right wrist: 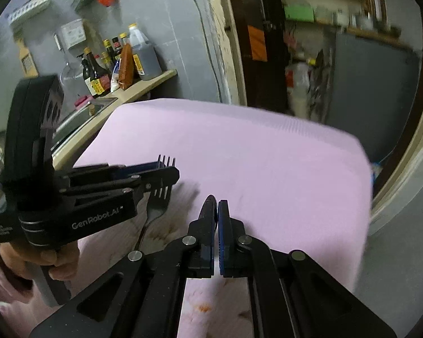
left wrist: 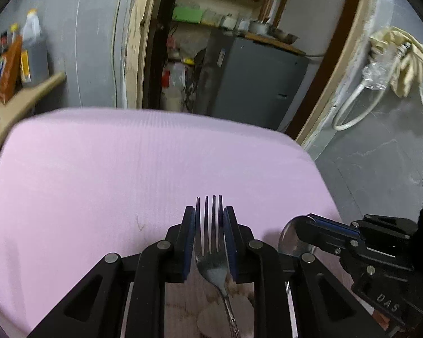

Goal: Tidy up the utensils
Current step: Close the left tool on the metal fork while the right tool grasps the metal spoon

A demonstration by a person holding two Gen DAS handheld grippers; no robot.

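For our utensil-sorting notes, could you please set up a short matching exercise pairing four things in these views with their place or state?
Things:
1. fork
2. spoon
3. pink cloth
4. sauce bottles

Places or states:
A. covers the table
B. clamped in the right gripper
C. on the shelf by the grey wall
D. clamped in the left gripper, tines forward

Pairs: 1-D, 2-B, 3-A, 4-C
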